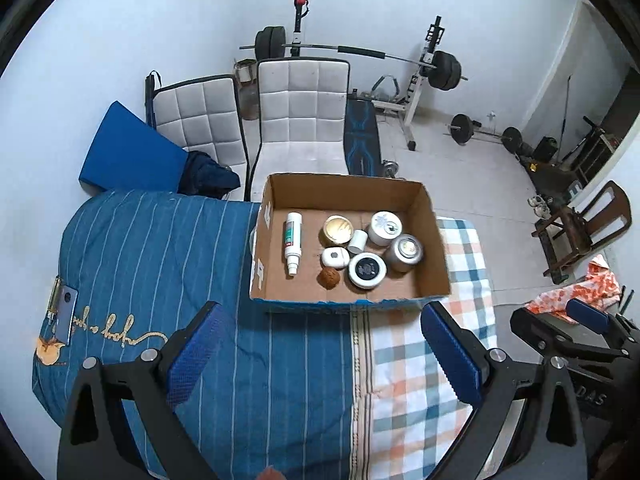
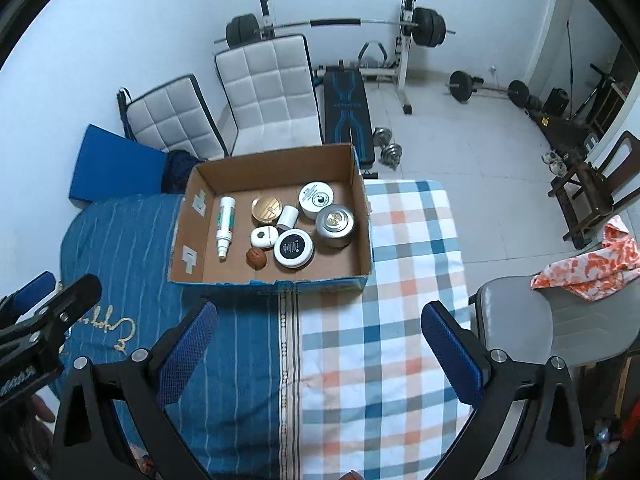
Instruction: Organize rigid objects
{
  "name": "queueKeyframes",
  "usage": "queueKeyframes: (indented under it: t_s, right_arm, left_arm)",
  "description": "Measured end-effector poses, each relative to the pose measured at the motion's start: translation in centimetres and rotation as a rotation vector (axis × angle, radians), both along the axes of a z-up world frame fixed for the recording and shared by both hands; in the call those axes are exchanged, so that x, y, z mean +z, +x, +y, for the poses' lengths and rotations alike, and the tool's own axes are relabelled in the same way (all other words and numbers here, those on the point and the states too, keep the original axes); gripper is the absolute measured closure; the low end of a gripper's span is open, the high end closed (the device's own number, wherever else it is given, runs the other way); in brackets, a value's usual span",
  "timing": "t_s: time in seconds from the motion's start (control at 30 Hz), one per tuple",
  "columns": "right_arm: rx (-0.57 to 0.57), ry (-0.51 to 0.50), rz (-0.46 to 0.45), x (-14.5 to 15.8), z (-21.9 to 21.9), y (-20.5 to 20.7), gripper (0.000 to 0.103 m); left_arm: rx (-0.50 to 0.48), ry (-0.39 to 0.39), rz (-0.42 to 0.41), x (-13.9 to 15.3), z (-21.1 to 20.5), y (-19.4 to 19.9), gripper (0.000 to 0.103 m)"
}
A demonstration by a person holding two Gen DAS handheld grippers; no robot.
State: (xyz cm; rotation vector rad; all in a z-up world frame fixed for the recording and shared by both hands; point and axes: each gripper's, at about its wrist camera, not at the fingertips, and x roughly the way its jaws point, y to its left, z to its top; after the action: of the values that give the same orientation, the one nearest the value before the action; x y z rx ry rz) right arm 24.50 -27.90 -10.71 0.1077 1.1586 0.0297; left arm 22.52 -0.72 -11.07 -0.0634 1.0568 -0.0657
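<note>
A cardboard box [image 1: 434, 240] [image 2: 362, 216] sits on the cloth-covered table. It holds a white spray bottle [image 1: 293, 242] [image 2: 225, 226], a gold-lidded tin [image 1: 337, 229] [image 2: 266, 209], a small white bottle [image 1: 357, 241] [image 2: 288, 217], a white jar [image 1: 385, 227] [image 2: 316, 199], a silver tin [image 1: 404, 253] [image 2: 335, 225], a black-lidded jar [image 1: 367, 270] [image 2: 293, 248], a small white case [image 1: 335, 258] [image 2: 264, 237] and a walnut [image 1: 329, 278] [image 2: 256, 258]. My left gripper [image 1: 324, 356] is open and empty, in front of the box. My right gripper [image 2: 320, 350] is open and empty, also in front of it.
The table wears a blue striped cloth [image 1: 160, 248] and a checked cloth [image 2: 400, 280]. A phone [image 1: 64, 312] lies at the left. Two white chairs [image 1: 304, 112] stand behind the box, a grey chair [image 2: 560, 320] at the right. Weights and a bench [image 2: 348, 108] fill the floor behind.
</note>
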Motion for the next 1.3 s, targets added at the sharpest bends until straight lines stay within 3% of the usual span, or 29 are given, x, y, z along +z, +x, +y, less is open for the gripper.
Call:
queueKeyframes:
  t_s: [0.53, 1.3]
  right_arm:
    - [0.043, -0.033, -0.113, 8.7, 0.0, -8.5, 0.000]
    - [0.032, -0.080, -0.154, 9.9, 0.3, -9.2, 0.000]
  left_arm:
    - [-0.034, 0.030, -0.083, 6.1, -0.1, -6.4, 0.003]
    - [-0.020, 0.037, -0.132, 7.8, 0.4, -8.4, 0.000]
